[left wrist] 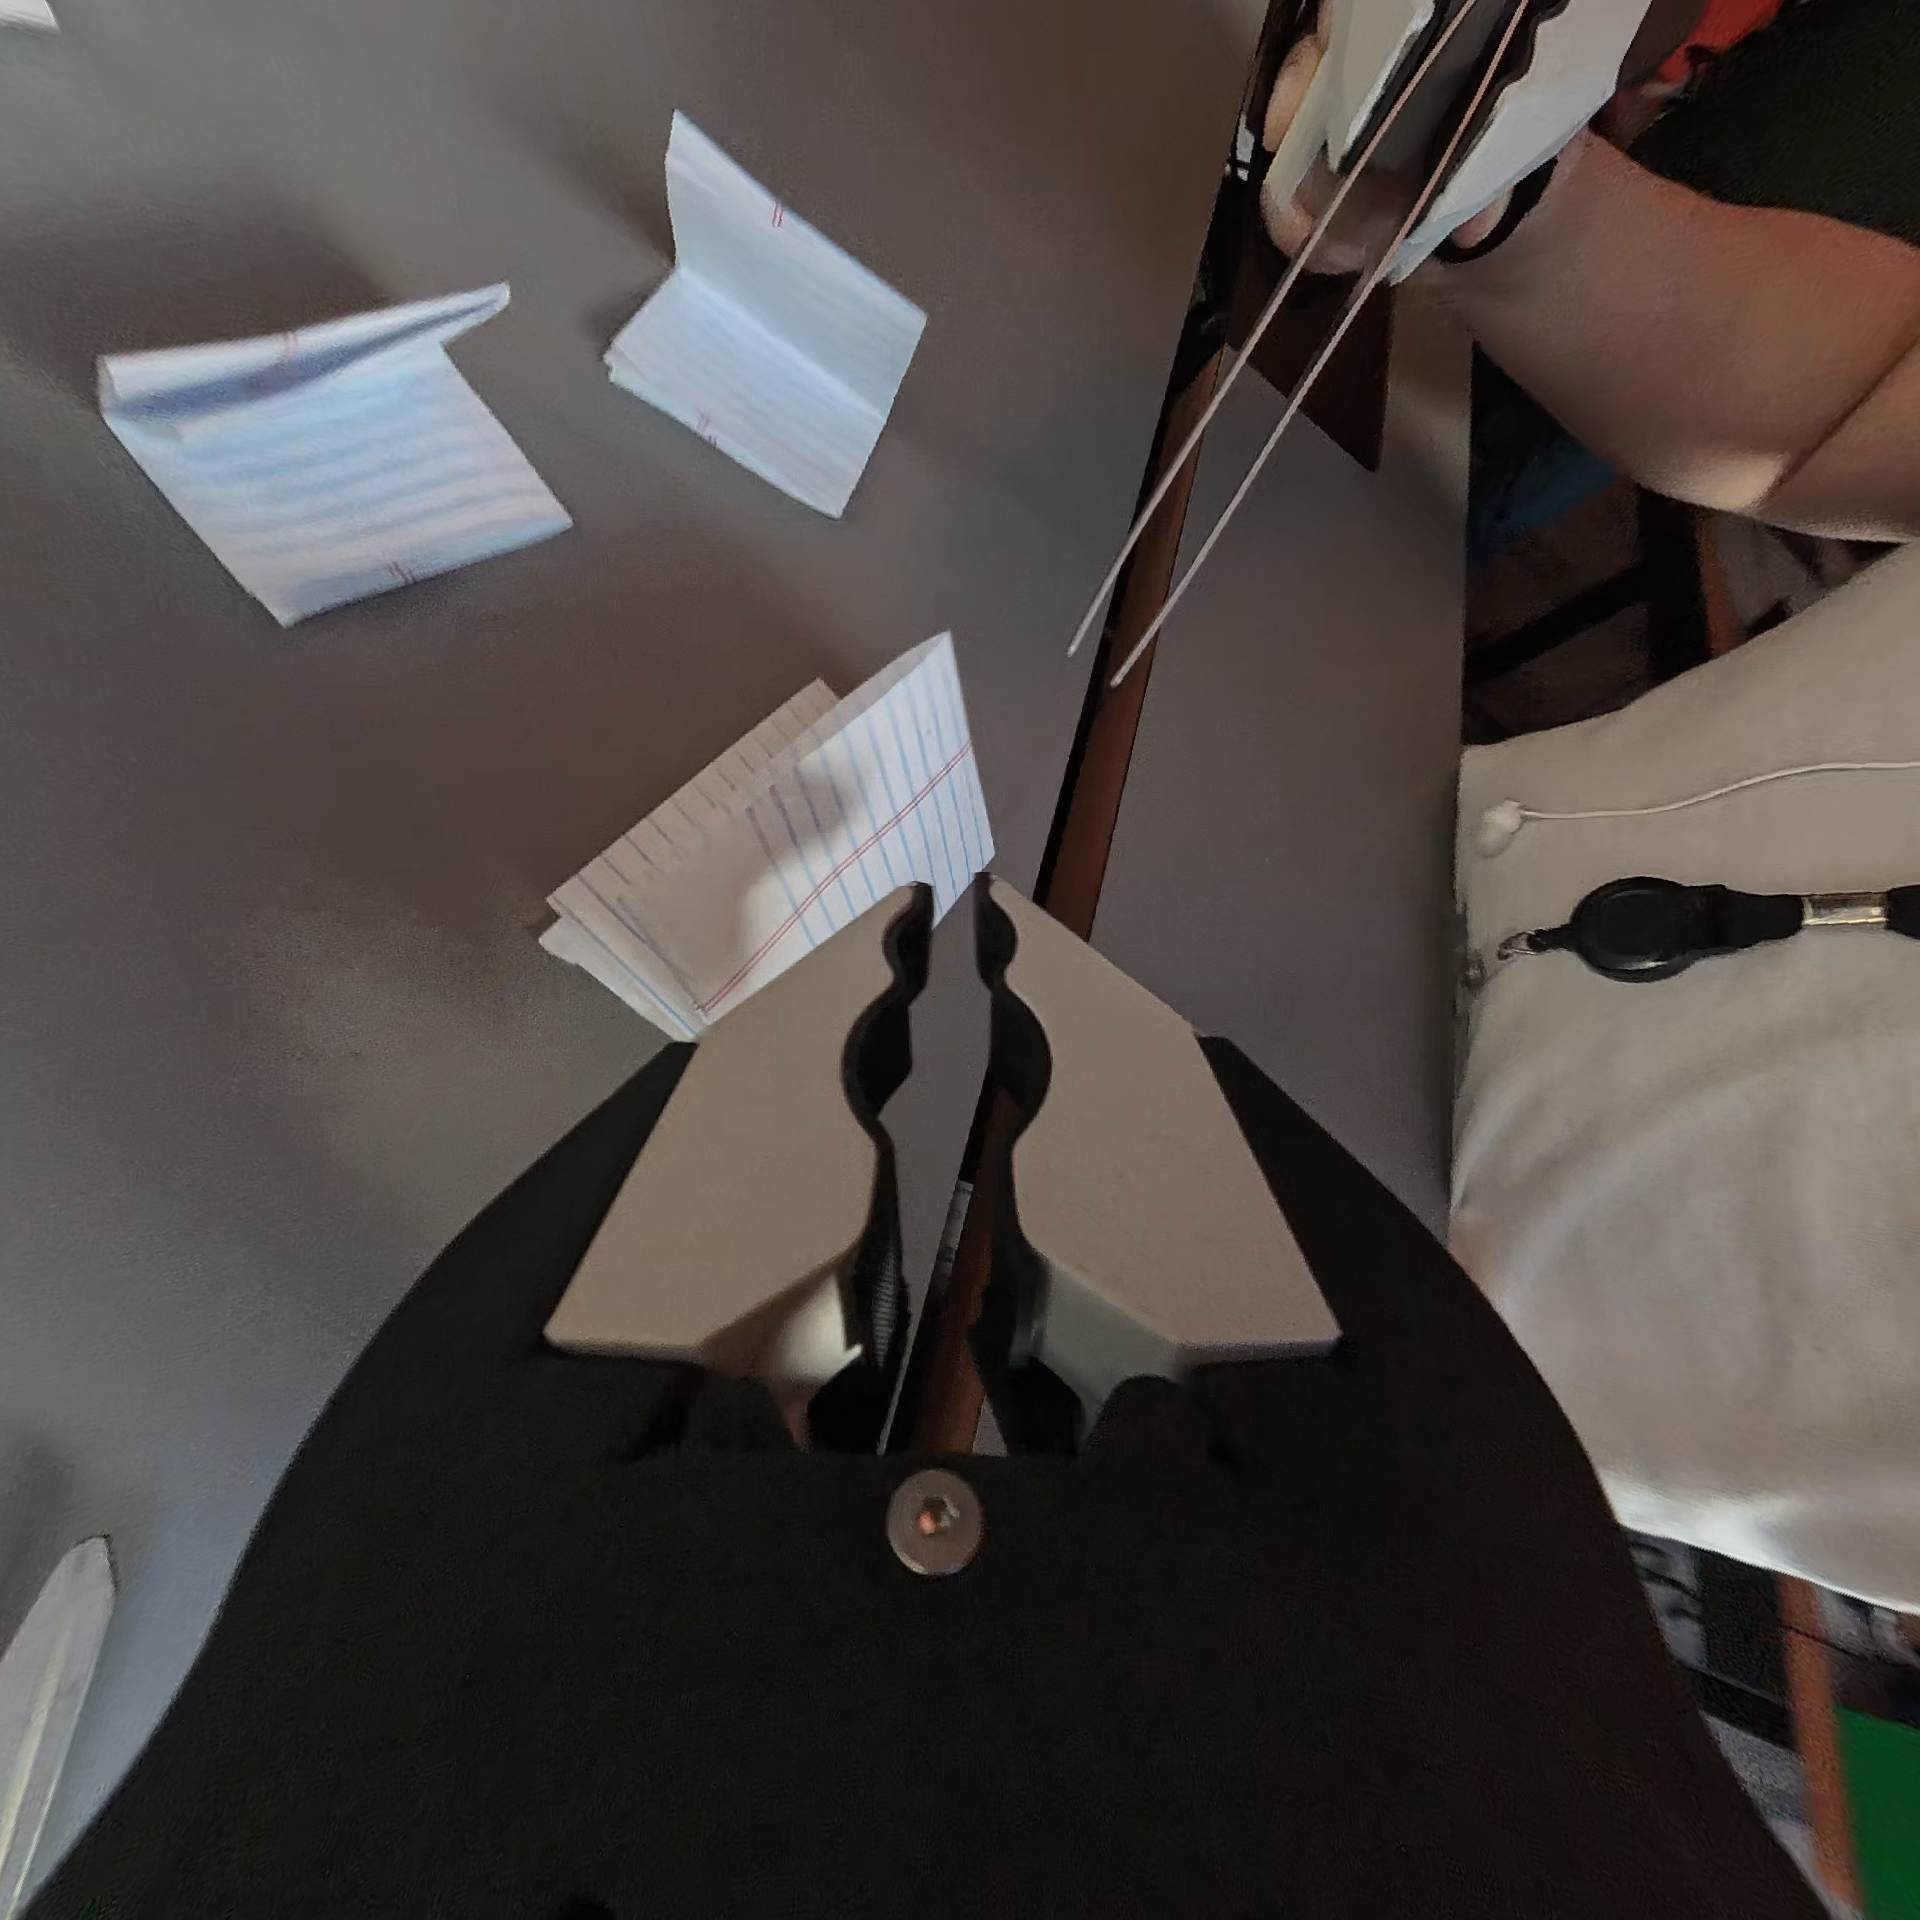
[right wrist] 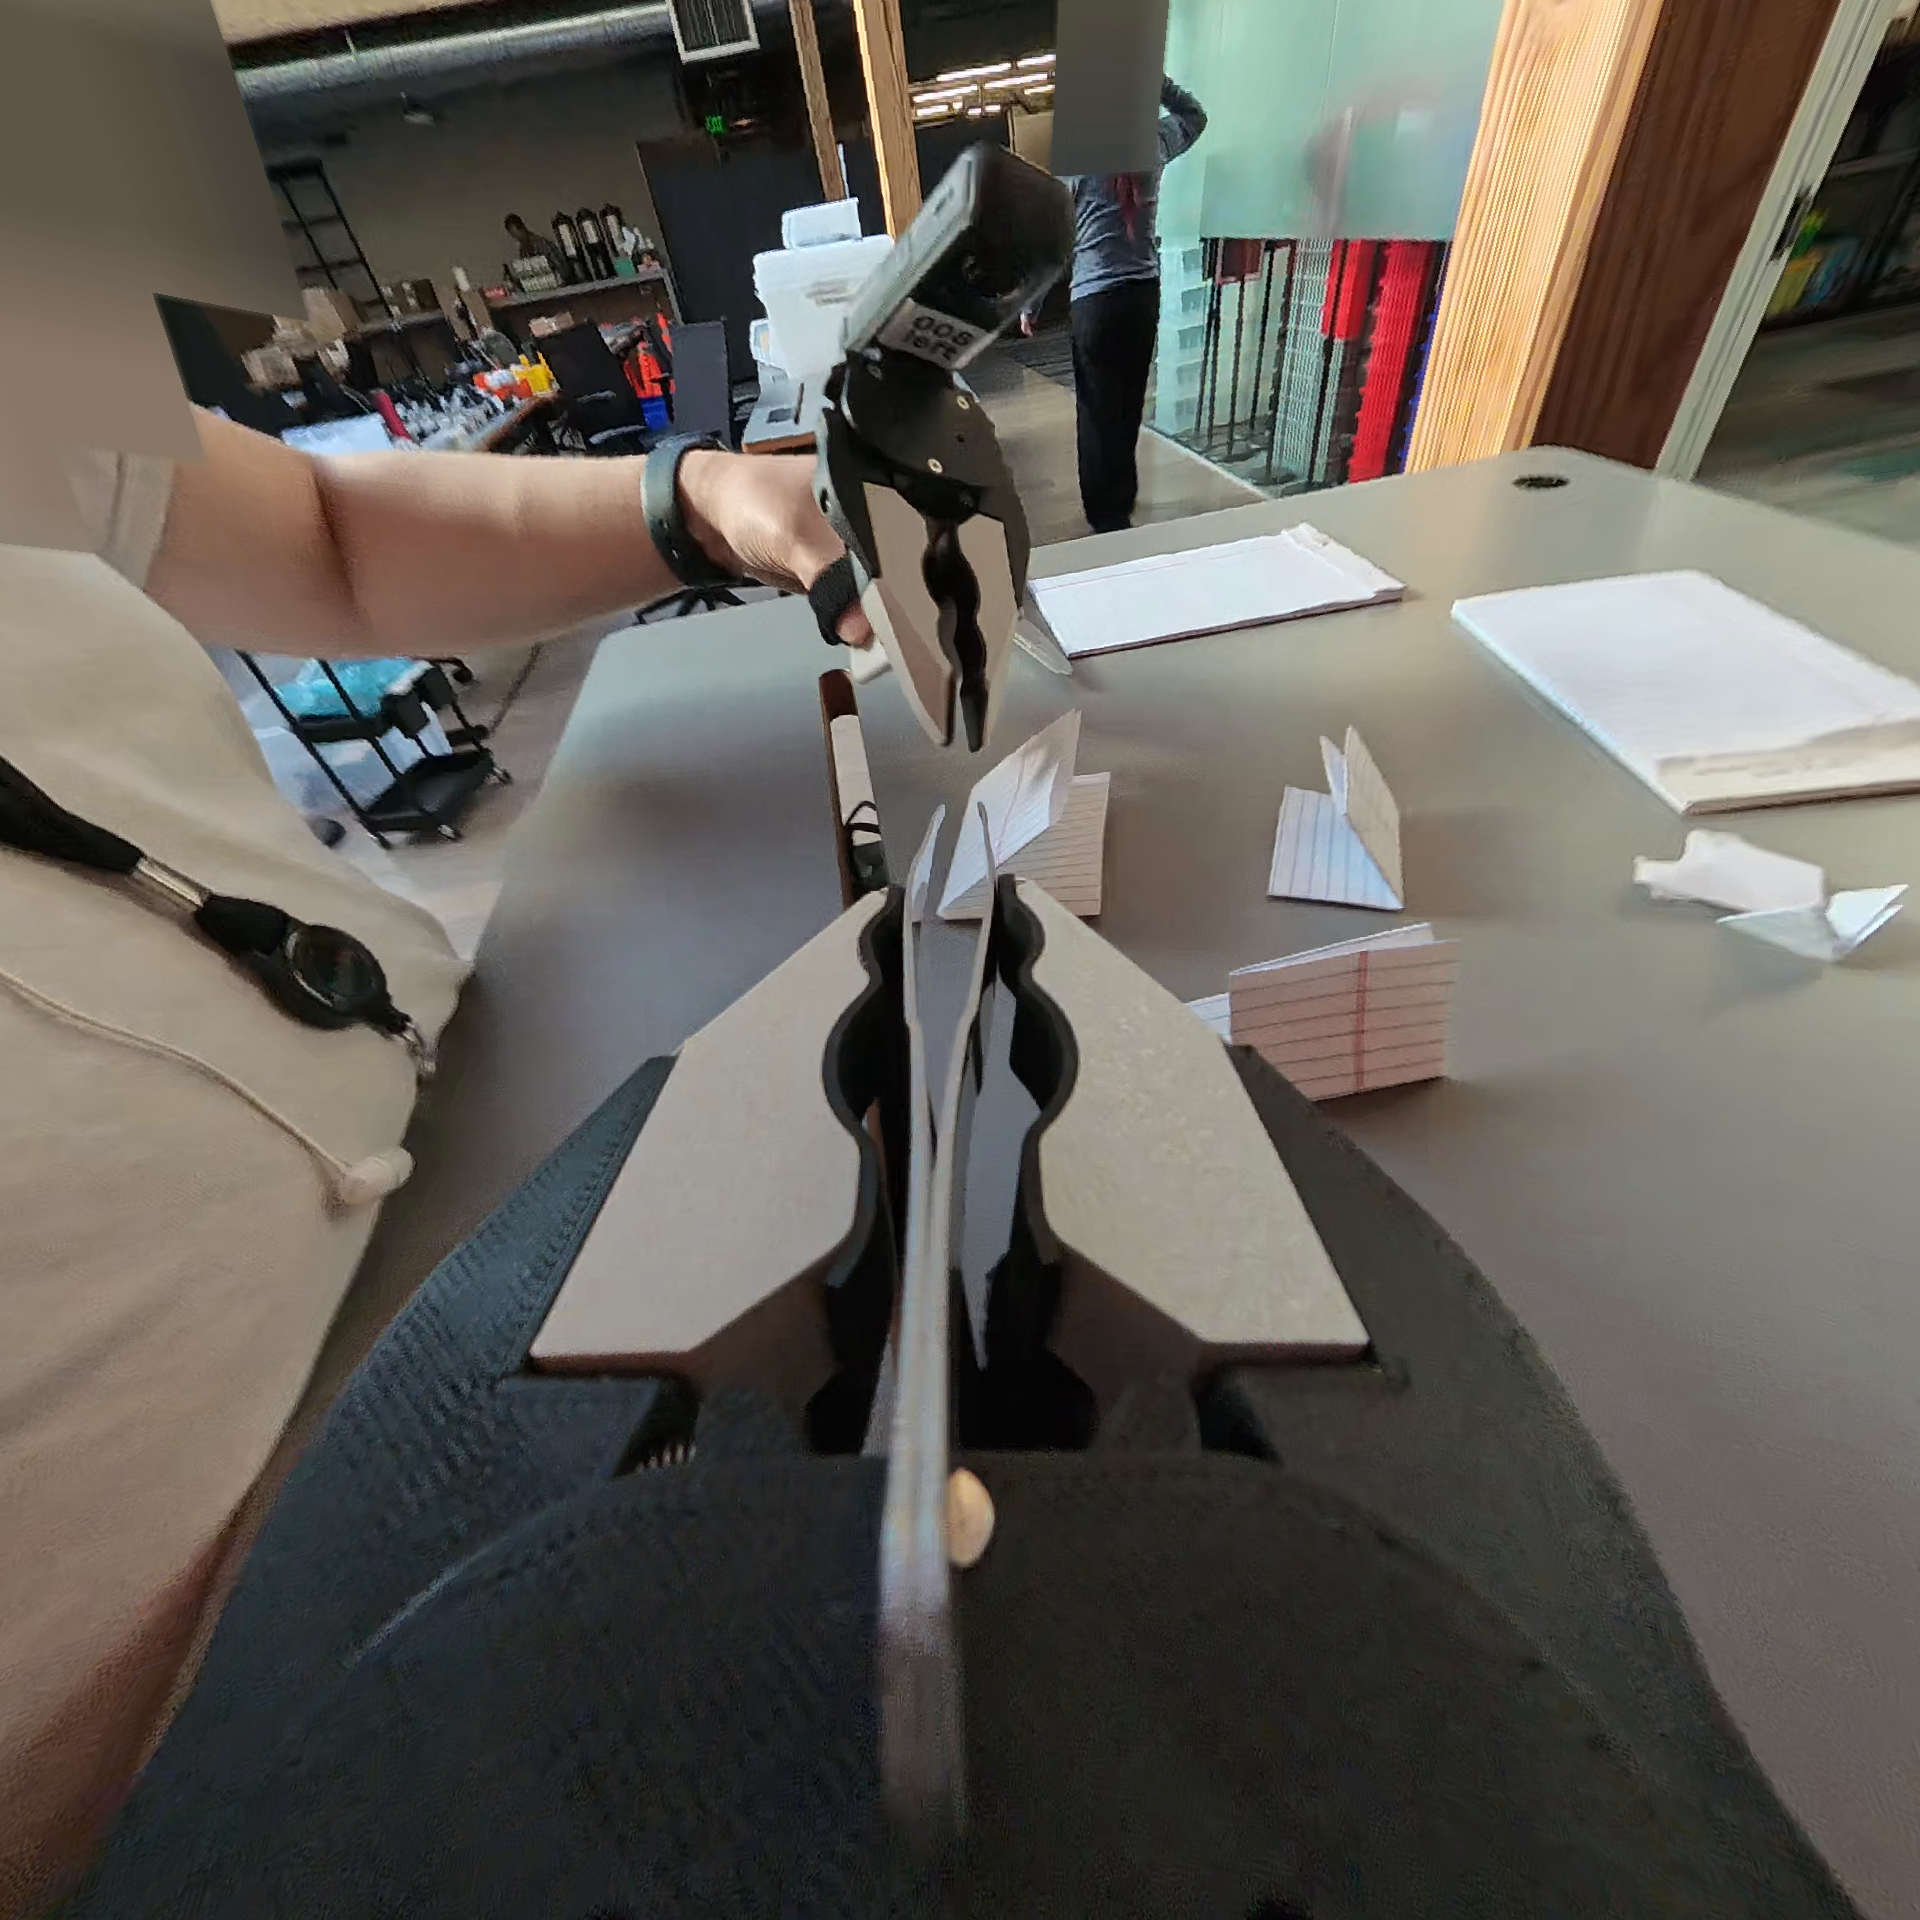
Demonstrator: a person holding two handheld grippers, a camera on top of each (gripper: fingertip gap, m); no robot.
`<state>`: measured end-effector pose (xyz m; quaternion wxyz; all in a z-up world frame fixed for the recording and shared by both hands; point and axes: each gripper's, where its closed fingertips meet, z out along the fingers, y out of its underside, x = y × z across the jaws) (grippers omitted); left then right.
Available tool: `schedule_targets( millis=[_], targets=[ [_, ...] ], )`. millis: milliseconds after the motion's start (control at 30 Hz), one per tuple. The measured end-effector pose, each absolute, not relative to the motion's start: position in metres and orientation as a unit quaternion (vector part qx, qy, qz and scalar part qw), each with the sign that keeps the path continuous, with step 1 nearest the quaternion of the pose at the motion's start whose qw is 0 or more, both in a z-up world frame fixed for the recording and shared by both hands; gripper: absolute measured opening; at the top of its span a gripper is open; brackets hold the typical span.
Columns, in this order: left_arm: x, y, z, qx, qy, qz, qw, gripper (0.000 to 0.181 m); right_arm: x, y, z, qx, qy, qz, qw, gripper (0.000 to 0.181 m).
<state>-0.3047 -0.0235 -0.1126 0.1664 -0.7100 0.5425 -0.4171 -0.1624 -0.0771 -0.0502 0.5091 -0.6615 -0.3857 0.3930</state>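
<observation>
The right tool (right wrist: 951,894) is clamped on a thin folded sheet of white paper (right wrist: 928,1143), seen edge-on between its pale fingers. The left tool (right wrist: 961,732) hangs in the air above the grey desk (right wrist: 1558,1299), its fingers nearly together with only a narrow gap and nothing between them. Just below it a folded lined paper piece (right wrist: 1039,831) stands half open on the desk. Two more folded lined pieces (right wrist: 1340,831) lie farther right, near a crumpled white scrap (right wrist: 1735,878) and two white paper pads (right wrist: 1704,686).
</observation>
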Motion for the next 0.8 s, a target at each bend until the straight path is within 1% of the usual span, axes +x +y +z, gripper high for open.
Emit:
schedule_targets(
  millis=[67, 100, 167, 200, 233, 267, 300, 333, 567, 700, 800],
  targets=[
    [-0.303, -0.031, -0.113, -0.695, 0.587, -0.341, 0.238, 0.027, -0.16, -0.081, -0.052, -0.647, -0.43, 0.326, 0.539, 0.017],
    [-0.302, -0.036, -0.116, -0.681, 0.612, -0.3, 0.267, 0.03, -0.16, -0.084, -0.054, -0.638, -0.455, 0.295, 0.546, 0.017],
    [-0.3, -0.041, -0.125, -0.658, 0.641, -0.239, 0.315, 0.025, -0.164, -0.09, -0.056, -0.619, -0.499, 0.253, 0.551, 0.017],
    [-0.299, -0.039, -0.13, -0.653, 0.646, -0.221, 0.329, 0.026, -0.168, -0.095, -0.057, -0.606, -0.526, 0.235, 0.549, 0.017],
    [-0.298, -0.039, -0.136, -0.652, 0.649, -0.214, 0.328, 0.029, -0.174, -0.099, -0.059, -0.59, -0.555, 0.212, 0.547, 0.018],
    [-0.297, -0.039, -0.143, -0.656, 0.652, -0.216, 0.313, 0.039, -0.179, -0.103, -0.062, -0.574, -0.587, 0.185, 0.541, 0.018],
    [-0.296, -0.041, -0.15, -0.659, 0.658, -0.222, 0.29, 0.053, -0.183, -0.105, -0.066, -0.559, -0.617, 0.156, 0.531, 0.018],
    [-0.295, -0.041, -0.154, -0.657, 0.666, -0.224, 0.274, 0.059, -0.187, -0.105, -0.07, -0.545, -0.643, 0.128, 0.523, 0.018],
    [-0.29, -0.035, -0.165, -0.634, 0.706, -0.226, 0.221, 0.06, -0.2, -0.1, -0.086, -0.439, -0.753, -0.003, 0.49, 0.019],
    [-0.29, -0.034, -0.164, -0.628, 0.706, -0.239, 0.223, 0.059, -0.204, -0.096, -0.093, -0.407, -0.766, -0.023, 0.497, 0.019],
    [-0.29, -0.033, -0.164, -0.623, 0.706, -0.249, 0.228, 0.057, -0.208, -0.081, -0.093, -0.386, -0.758, -0.06, 0.522, 0.019]
  ],
)
